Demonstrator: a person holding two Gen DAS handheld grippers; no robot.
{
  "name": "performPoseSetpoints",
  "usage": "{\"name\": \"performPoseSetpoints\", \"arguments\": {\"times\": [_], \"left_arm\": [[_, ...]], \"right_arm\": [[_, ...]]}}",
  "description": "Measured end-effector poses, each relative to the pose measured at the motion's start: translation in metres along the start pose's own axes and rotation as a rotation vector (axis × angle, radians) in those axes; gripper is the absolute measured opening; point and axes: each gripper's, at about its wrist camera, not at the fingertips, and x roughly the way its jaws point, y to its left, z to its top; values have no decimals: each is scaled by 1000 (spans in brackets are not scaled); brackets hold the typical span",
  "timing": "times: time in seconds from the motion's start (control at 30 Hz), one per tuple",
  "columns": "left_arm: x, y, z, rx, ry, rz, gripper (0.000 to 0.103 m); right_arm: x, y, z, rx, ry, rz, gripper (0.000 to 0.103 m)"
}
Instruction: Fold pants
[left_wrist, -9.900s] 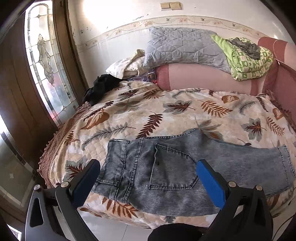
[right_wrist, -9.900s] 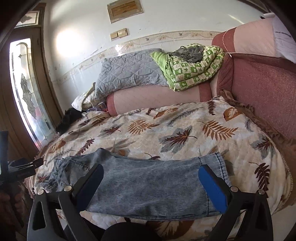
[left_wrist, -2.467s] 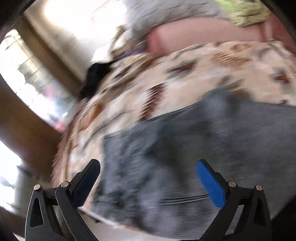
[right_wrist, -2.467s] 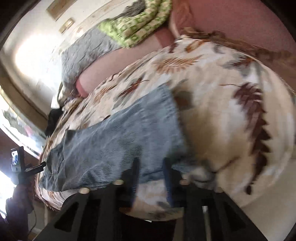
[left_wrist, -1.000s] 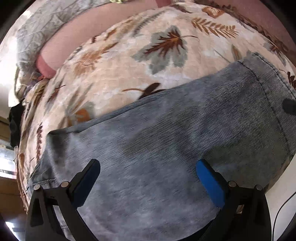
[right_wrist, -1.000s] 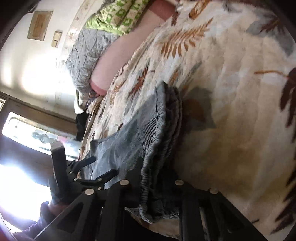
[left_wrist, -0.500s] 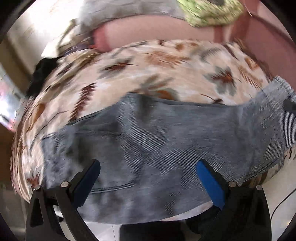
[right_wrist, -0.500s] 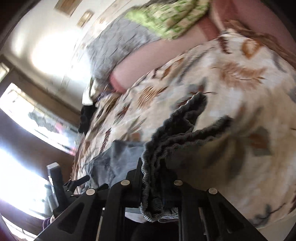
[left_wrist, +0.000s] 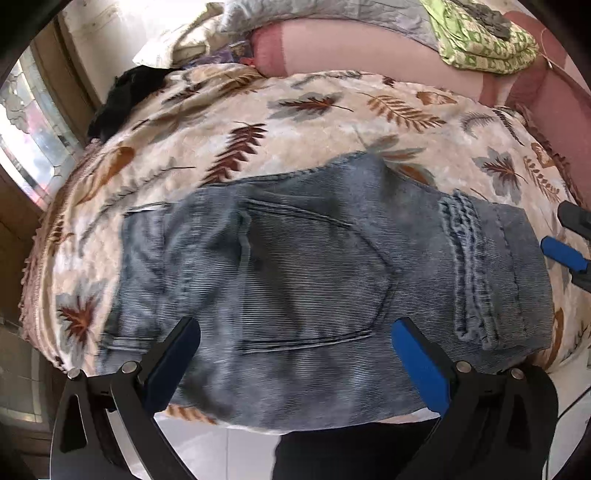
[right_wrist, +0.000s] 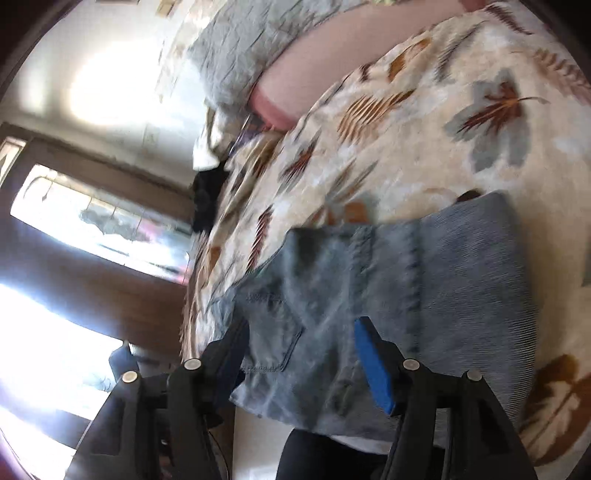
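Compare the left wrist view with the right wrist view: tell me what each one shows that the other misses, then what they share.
Only the left wrist view shows the green patterned blanket on the pink bolster, the hem of the leg folded over the jeans, and the right gripper's blue pad tip at the frame's edge.

Only the right wrist view shows the right gripper from behind, jaws opening with nothing pinched between them, and the bright window more fully.

Both show the jeans on the leaf-print bedspread, the grey pillow and black clothing.
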Motion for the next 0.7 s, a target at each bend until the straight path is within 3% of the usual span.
{"name": "performPoseSetpoints", "arguments": {"times": [0.1,0.17,0.23,0.33,0.43,0.47,0.57,0.7], "left_arm": [[6,-27,5,41,2,-47,103],[10,-44,10,71,-6,-63,103],[13,-65,16,94,-25,-73,103],[25,-90,23,135,-34,-95,103],[57,-107,20,181,7,-28,103],[66,-108,18,182,9,-34,103],[64,-104,18,151,1,-53,103],[47,-86,13,127,17,-49,103]], "right_arm": [[-11,-15,8,21,-44,-65,61],[-12,-27,16,46,-44,-90,40],[-6,-34,24,44,-41,-134,33],[8,-48,35,37,-26,-189,32],[34,-65,42,54,22,-226,32],[46,-71,43,55,59,-251,26],[55,-84,47,87,58,-259,22],[42,-66,44,51,47,-274,24]]}}
